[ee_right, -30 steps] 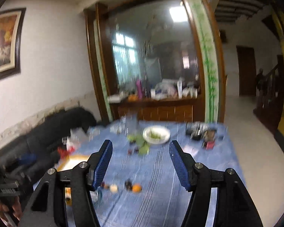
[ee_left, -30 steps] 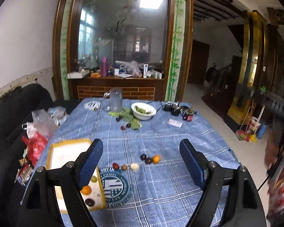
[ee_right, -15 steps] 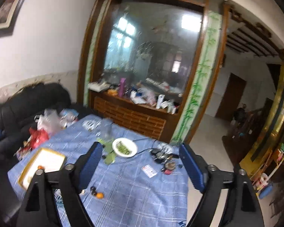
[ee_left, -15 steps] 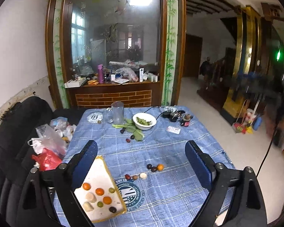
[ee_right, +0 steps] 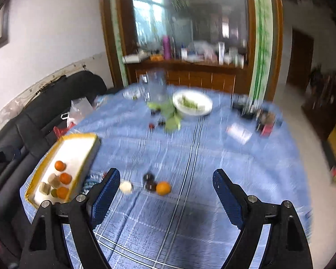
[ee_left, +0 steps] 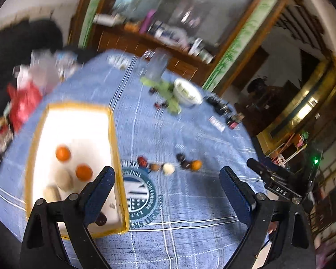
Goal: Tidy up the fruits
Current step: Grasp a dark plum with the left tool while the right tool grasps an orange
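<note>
Fingers, left: left gripper has its fingers spread wide with nothing between them, hanging over the table just right of the tray; one finger overlaps the tray's near corner in view.
Fingers, right: right gripper is also empty; its jaws are closing slightly while still wide apart, and the loose fruits lie beyond them, not between.
Tray: white inside with a yellow rim, on the table's left part; it already holds oranges and a few pale pieces, so it reads as the collecting place.
Loose fruits: a short row on the cloth right of the tray: a red one, a white one, dark ones and an orange at the far end from the tray.
Why so placed: both grippers point down at the row, probably to pick from it; the right one is lined up nearest the orange.
Beyond the tray: a white bowl and green leaves sit well apart, towards the table's far edge.
Blur: both views are smeared, so small fruits cannot be named surely.
</note>
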`<state>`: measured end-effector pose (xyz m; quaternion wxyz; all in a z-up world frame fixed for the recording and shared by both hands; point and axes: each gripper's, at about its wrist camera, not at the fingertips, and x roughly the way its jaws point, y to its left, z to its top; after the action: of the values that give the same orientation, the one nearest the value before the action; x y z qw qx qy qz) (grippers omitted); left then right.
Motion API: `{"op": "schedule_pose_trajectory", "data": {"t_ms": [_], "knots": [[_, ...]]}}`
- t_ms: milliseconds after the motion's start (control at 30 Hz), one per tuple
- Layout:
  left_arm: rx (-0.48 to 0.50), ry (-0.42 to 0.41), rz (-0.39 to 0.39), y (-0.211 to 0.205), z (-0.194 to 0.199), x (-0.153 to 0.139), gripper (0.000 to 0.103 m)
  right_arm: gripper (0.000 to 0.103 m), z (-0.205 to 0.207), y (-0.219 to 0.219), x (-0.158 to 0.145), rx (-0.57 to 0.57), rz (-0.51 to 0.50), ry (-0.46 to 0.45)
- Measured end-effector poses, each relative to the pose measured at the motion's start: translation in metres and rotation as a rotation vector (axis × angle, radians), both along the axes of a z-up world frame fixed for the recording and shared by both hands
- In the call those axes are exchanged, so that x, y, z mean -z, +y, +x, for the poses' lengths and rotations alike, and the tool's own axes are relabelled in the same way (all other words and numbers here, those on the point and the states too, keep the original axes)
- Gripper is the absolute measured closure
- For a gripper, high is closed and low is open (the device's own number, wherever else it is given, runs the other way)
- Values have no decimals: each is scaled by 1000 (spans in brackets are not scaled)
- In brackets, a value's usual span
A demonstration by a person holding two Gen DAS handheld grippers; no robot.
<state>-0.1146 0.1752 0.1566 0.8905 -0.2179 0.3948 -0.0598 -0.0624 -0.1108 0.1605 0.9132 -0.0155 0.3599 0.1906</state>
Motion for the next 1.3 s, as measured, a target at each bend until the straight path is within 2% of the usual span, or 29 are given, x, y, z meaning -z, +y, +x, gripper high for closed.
{"op": "schedule_pose_trajectory", "data": {"t_ms": [100, 167, 233, 267, 300, 367, 500, 567, 667, 733, 767, 800, 1000, 1167, 1200, 1233, 1300], "knots": [[-10, 59, 12, -7, 19, 31, 9, 42, 24, 1, 44, 5, 30, 98], [7, 80, 17, -14, 31, 46, 11, 49, 39, 2, 75, 11, 47, 167], [35, 98, 22, -23, 44, 57, 24, 50, 49, 3, 95, 13, 67, 204], [48, 112, 32, -28, 52, 63, 36, 50, 52, 3, 102, 12, 76, 212], [66, 126, 41, -37, 60, 69, 43, 50, 56, 4, 108, 6, 83, 216], [93, 136, 55, -48, 72, 79, 48, 50, 62, 6, 115, -15, 91, 215], [87, 163, 86, -62, 94, 97, 48, 50, 73, 17, 123, -53, 83, 200], [85, 174, 123, -67, 104, 106, 48, 50, 77, 21, 128, -69, 77, 192], [100, 181, 222, -75, 110, 116, 48, 50, 79, 25, 134, -91, 78, 180], [125, 176, 265, -80, 111, 121, 52, 50, 80, 25, 138, -98, 80, 178], [143, 174, 271, -82, 112, 123, 60, 50, 80, 24, 141, -102, 82, 182], [158, 176, 268, -84, 114, 125, 66, 50, 81, 23, 143, -102, 83, 187], [182, 173, 249, -93, 124, 125, 67, 50, 83, 24, 150, -107, 86, 190], [189, 192, 180, -101, 147, 131, 67, 50, 86, 32, 148, -121, 72, 168], [192, 195, 164, -103, 151, 131, 67, 53, 86, 33, 148, -127, 74, 168], [198, 199, 143, -105, 157, 133, 67, 61, 86, 33, 149, -131, 77, 170], [211, 204, 104, -110, 166, 135, 67, 65, 86, 31, 149, -141, 94, 180]]}}
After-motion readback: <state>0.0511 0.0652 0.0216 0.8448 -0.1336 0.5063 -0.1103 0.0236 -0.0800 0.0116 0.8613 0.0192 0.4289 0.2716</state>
